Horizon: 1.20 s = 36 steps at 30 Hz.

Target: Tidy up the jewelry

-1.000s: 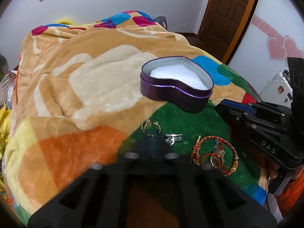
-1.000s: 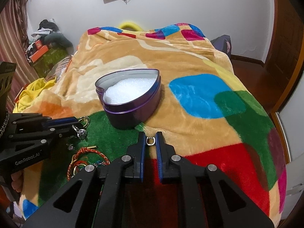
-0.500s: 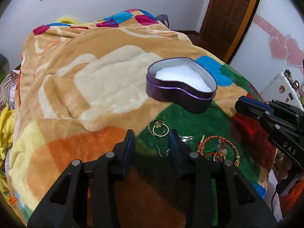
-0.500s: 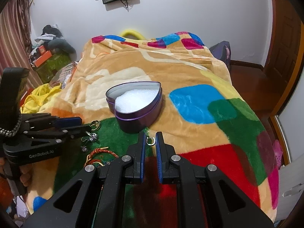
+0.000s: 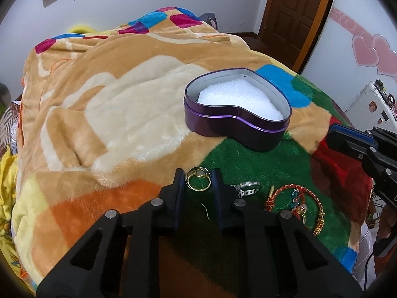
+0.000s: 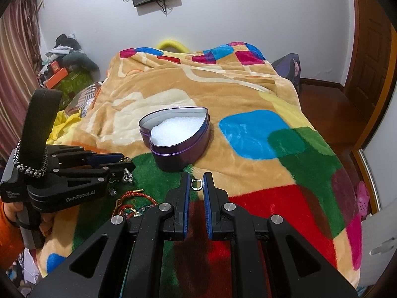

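A purple heart-shaped tin (image 5: 235,114) lined with white foam sits open on the blanket; it also shows in the right wrist view (image 6: 177,137). My left gripper (image 5: 198,180) is shut on a gold ring (image 5: 198,179), just above the green patch. A silver ring (image 5: 247,187) and red-gold braided bracelets (image 5: 297,203) lie to its right. My right gripper (image 6: 196,185) is shut on a small silver ring (image 6: 196,184), held in front of the tin. The left gripper also shows in the right wrist view (image 6: 124,164).
A multicoloured plush blanket (image 5: 111,114) covers the bed. A wooden door (image 5: 295,10) stands at the back right. A white suitcase with stickers (image 5: 372,106) is on the right. Clutter and boxes (image 6: 67,74) lie beside the bed on the left.
My left gripper has closed on the gold ring and lifted it slightly. My right gripper has risen and pulled back a little, still holding the small silver ring.
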Each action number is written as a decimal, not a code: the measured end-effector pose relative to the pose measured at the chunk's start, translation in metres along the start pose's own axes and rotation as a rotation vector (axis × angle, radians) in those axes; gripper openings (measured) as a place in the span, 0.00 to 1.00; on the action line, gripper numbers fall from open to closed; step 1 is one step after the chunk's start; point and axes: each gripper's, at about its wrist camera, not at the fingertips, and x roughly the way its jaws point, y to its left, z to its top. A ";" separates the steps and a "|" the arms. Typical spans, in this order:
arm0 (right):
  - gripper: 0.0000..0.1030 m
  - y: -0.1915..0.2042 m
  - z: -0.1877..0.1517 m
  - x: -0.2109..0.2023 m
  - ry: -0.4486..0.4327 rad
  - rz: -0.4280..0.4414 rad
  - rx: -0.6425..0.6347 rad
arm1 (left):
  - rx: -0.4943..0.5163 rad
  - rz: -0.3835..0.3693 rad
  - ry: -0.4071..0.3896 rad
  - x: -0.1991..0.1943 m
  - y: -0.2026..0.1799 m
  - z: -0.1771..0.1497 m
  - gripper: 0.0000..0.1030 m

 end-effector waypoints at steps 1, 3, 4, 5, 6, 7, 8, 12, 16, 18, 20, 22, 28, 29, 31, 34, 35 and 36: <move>0.09 0.001 0.000 -0.001 -0.003 -0.001 0.000 | -0.001 0.002 -0.005 -0.002 0.000 0.000 0.20; 0.09 0.001 0.001 -0.005 -0.010 0.000 0.001 | 0.002 0.005 -0.025 -0.009 -0.001 -0.001 0.20; 0.09 0.001 0.002 -0.007 -0.016 0.000 0.000 | 0.006 0.004 -0.038 -0.015 -0.002 -0.001 0.20; 0.09 0.002 0.003 -0.010 -0.023 -0.001 -0.001 | 0.009 0.006 -0.048 -0.019 -0.002 -0.001 0.20; 0.09 0.002 0.004 -0.012 -0.029 -0.001 -0.002 | 0.014 0.007 -0.059 -0.023 -0.004 -0.001 0.20; 0.09 0.003 0.006 -0.014 -0.036 -0.002 -0.004 | 0.020 0.008 -0.074 -0.029 -0.005 0.000 0.20; 0.09 0.004 0.007 -0.015 -0.042 -0.002 -0.004 | 0.023 0.008 -0.083 -0.032 -0.006 0.001 0.20; 0.09 0.006 0.014 -0.018 -0.064 -0.004 -0.007 | 0.040 0.005 -0.131 -0.051 -0.013 0.009 0.20; 0.09 0.009 0.023 -0.022 -0.094 -0.003 -0.018 | 0.050 -0.003 -0.179 -0.065 -0.019 0.019 0.20; 0.09 0.010 0.028 -0.023 -0.109 -0.006 -0.028 | 0.049 -0.015 -0.203 -0.071 -0.019 0.025 0.20; 0.09 0.012 0.032 -0.024 -0.119 -0.006 -0.036 | 0.053 -0.016 -0.219 -0.075 -0.019 0.030 0.20; 0.09 0.012 0.037 -0.022 -0.128 -0.005 -0.043 | 0.059 -0.021 -0.230 -0.076 -0.020 0.037 0.20; 0.09 0.015 0.049 -0.009 -0.136 -0.002 -0.065 | 0.066 -0.034 -0.236 -0.068 -0.017 0.050 0.20; 0.09 0.016 0.050 -0.007 -0.135 -0.002 -0.067 | 0.067 -0.038 -0.235 -0.066 -0.017 0.052 0.20; 0.09 0.015 0.053 0.001 -0.126 0.001 -0.068 | 0.068 -0.041 -0.229 -0.060 -0.017 0.055 0.20; 0.09 0.012 0.056 0.011 -0.110 0.012 -0.059 | 0.069 -0.054 -0.212 -0.049 -0.016 0.060 0.20; 0.09 0.011 0.057 0.014 -0.105 0.012 -0.058 | 0.069 -0.055 -0.206 -0.046 -0.015 0.061 0.20; 0.09 0.010 0.057 0.017 -0.100 0.014 -0.057 | 0.071 -0.056 -0.201 -0.042 -0.015 0.063 0.20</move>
